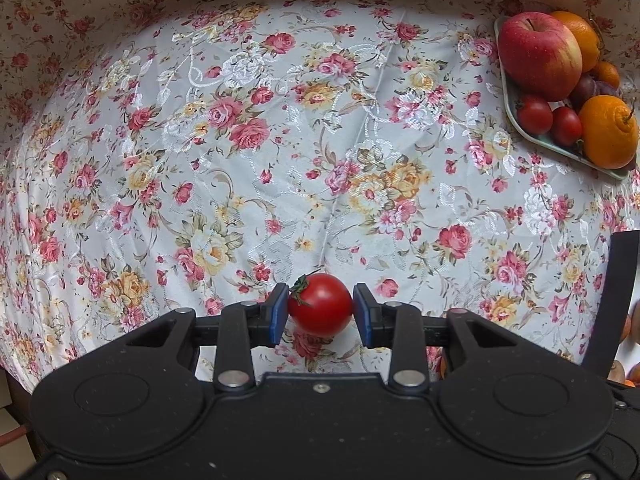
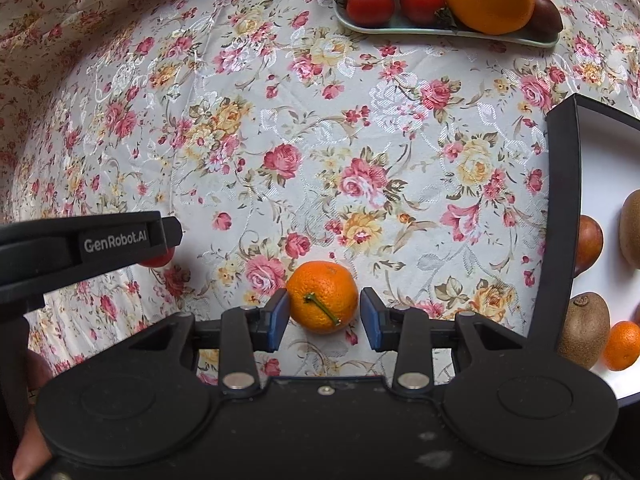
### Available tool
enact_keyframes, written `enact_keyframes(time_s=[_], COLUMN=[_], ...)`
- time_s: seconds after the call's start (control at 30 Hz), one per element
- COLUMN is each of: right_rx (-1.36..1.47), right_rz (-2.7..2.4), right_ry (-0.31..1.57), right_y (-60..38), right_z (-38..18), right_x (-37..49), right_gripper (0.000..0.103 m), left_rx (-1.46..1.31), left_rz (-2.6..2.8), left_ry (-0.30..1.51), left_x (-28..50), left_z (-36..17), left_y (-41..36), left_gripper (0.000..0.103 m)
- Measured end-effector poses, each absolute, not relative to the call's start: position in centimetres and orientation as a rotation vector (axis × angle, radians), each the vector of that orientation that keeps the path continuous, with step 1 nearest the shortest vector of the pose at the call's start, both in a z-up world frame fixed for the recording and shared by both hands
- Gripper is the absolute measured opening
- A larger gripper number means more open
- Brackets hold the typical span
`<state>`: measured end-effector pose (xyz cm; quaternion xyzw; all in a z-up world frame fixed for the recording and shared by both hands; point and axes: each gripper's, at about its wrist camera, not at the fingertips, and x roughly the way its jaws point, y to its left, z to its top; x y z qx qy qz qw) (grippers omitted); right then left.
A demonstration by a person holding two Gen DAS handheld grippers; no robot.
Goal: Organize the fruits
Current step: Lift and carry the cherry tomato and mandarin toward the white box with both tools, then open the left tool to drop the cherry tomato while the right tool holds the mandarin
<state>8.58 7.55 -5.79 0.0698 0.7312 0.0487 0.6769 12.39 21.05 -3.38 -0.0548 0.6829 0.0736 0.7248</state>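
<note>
Left wrist view: my left tool is clamped on a cherry tomato, both blue pads pressing its sides, above the floral desk. Out at two o'clock sits the green tray with an apple, oranges and more tomatoes. In the right wrist view, my right tool stands partly open around a mandarin; the left pad is at its skin, the right pad clear. At three o'clock, the black box holds kiwis.
</note>
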Motion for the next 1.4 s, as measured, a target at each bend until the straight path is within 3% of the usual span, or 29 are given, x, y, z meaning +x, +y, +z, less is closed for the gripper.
enact_keyframes(time_s=[0.37, 0.7, 1.03, 1.4], right_rx=[0.112, 0.234, 0.384, 0.484], right_rz=[0.078, 0.075, -0.141, -0.399], right_ry=[1.653, 1.549, 1.398, 1.312], right_y=[9.0, 6.5, -4.2, -17.6], right_z=[-7.5, -3.2, 1.6, 3.2], right_x=[9.3, 10.7, 12.0, 8.5], right_gripper=[0.045, 0.045, 0.045, 0.045], left_rx=[-0.129, -0.117, -0.05, 0.069], left_rz=[0.192, 0.15, -0.017, -0.23], left_ry=[1.493, 1.403, 1.316, 1.291], left_x=[12.1, 12.0, 11.1, 9.8], left_z=[-3.2, 0.2, 3.7, 3.4], left_y=[22.2, 19.7, 11.7, -0.8], left_gripper=[0.044, 0.044, 0.044, 0.044])
